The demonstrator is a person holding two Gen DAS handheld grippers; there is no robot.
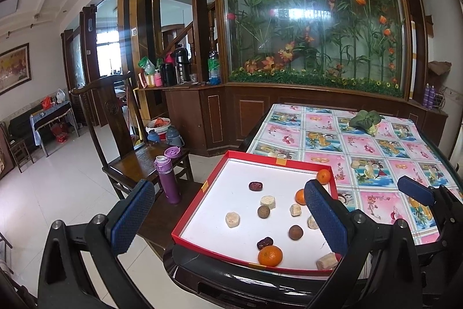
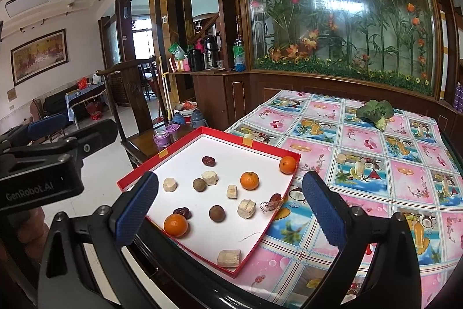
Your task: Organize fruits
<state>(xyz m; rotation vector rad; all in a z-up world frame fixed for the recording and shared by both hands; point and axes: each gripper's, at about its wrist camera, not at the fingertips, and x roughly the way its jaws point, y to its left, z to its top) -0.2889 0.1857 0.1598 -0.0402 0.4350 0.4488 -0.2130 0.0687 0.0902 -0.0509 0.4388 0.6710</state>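
Three round orange tangerines [image 2: 249,180], dark red dates, brown balls and pale chunks are lying mixed and scattered in the red-rimmed white tray [image 2: 136,174] at the surface's near-left corner, unsorted, while both grippers, left gripper [image 1: 228,217] and right gripper [image 2: 230,204], are hovering apart, holding nothing.

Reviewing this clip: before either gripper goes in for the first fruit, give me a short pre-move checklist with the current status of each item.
1. Left gripper open and empty: ok, jaws wide apart with nothing between them.
2. Right gripper open and empty: ok.
3. Red tray fully supported: not ok, its near-left corner overhangs the table edge.
4. Fruits separated enough to pick: mostly ok; the front orange sits against a red date.
5. All three oranges in view: ok, the front one, the middle orange and the far-corner orange.
6. Sorting destination visible: cannot tell, no separate container shows.
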